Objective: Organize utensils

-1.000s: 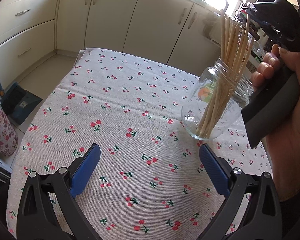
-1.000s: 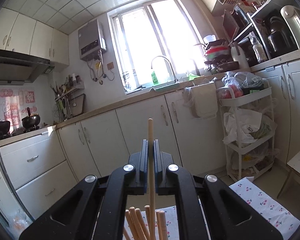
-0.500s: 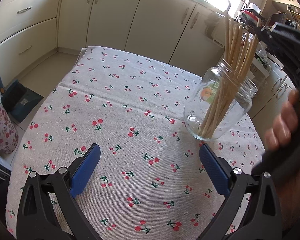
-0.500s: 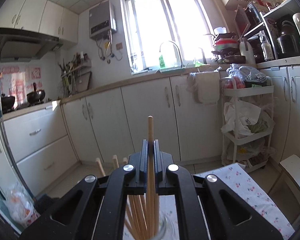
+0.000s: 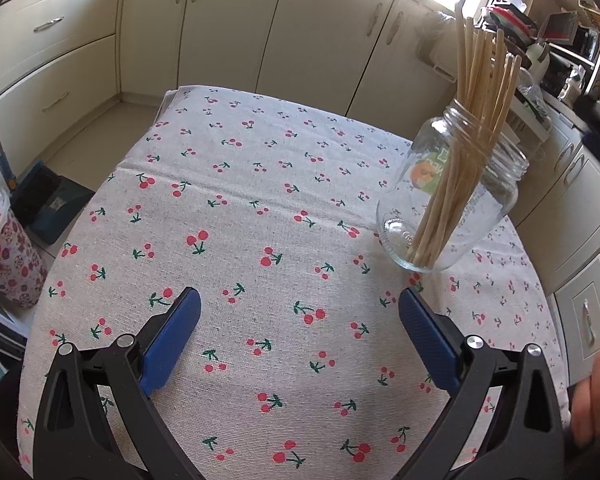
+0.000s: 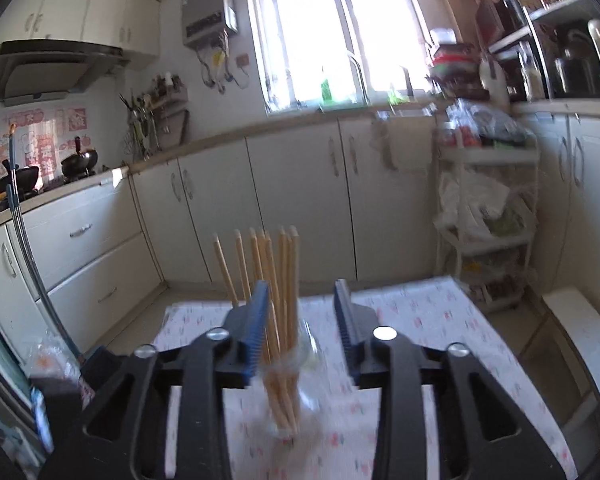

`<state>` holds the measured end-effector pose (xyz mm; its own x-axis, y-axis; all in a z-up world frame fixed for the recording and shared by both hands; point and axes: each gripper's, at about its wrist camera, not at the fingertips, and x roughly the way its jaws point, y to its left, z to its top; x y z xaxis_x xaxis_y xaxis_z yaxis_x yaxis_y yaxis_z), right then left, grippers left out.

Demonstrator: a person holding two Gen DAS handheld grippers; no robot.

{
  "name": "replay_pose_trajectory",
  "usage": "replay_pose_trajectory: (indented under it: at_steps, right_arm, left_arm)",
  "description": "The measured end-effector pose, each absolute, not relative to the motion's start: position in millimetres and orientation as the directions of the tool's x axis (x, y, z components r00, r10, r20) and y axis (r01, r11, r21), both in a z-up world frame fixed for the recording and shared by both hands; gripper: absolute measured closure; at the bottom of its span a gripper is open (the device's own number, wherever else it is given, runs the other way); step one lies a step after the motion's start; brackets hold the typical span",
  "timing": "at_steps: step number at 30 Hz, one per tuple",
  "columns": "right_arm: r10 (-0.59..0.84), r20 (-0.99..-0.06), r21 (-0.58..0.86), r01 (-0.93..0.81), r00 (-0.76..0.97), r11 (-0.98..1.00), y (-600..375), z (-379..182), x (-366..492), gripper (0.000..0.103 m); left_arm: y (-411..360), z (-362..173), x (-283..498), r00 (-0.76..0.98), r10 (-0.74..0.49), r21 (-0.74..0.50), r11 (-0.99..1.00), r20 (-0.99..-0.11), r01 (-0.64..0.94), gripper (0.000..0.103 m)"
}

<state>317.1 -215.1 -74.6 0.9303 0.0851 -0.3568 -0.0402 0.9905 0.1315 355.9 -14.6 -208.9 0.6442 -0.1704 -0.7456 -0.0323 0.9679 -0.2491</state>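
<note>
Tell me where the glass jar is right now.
In the left wrist view the jar stands on the cherry tablecloth near its right edge, holding the chopsticks; the right view shows it just beyond that claw.

On my table (image 5: 260, 184) the jar (image 5: 452, 208) stands near the right edge, the chopsticks (image 5: 472, 120) upright in it and leaning together. My left tongs (image 5: 300, 320) hover over the near edge; my right tongs (image 6: 302, 312) sit just before the jar, jaws opening.
</note>
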Motion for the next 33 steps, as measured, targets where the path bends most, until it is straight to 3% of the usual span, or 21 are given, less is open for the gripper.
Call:
replay_pose_trajectory:
  at_steps: [3,8,14,20,33]
  right_arm:
    - [0.063,-0.432,0.128,-0.008,0.9,0.992,-220,-87,298,0.047]
    - [0.04,-0.571,0.119,0.034,0.82,0.992,-227,-119,270,0.038]
    - [0.019,-0.701,0.1,0.071,0.713,0.992,-232,-149,247,0.033]
    - [0.033,-0.73,0.117,0.077,0.683,0.99,-235,-140,212,0.027]
    - [0.134,-0.677,0.241,0.046,0.723,0.969,-228,-17,98,0.014]
  left_arm:
    - [-17,-209,356,0.637,-0.152,-0.227,0.973,-0.756,-0.037,0.008]
    - [-21,-208,355,0.631,-0.116,-0.185,0.982,-0.767,-0.045,0.008]
    - [-25,-204,343,0.628,-0.059,-0.113,0.992,-0.776,-0.046,0.008]
    - [-28,-176,303,0.625,-0.05,-0.07,0.998,-0.779,-0.007,0.008]
    - [-7,-32,152,0.719,-0.032,-0.106,0.993,-0.694,-0.058,0.008]
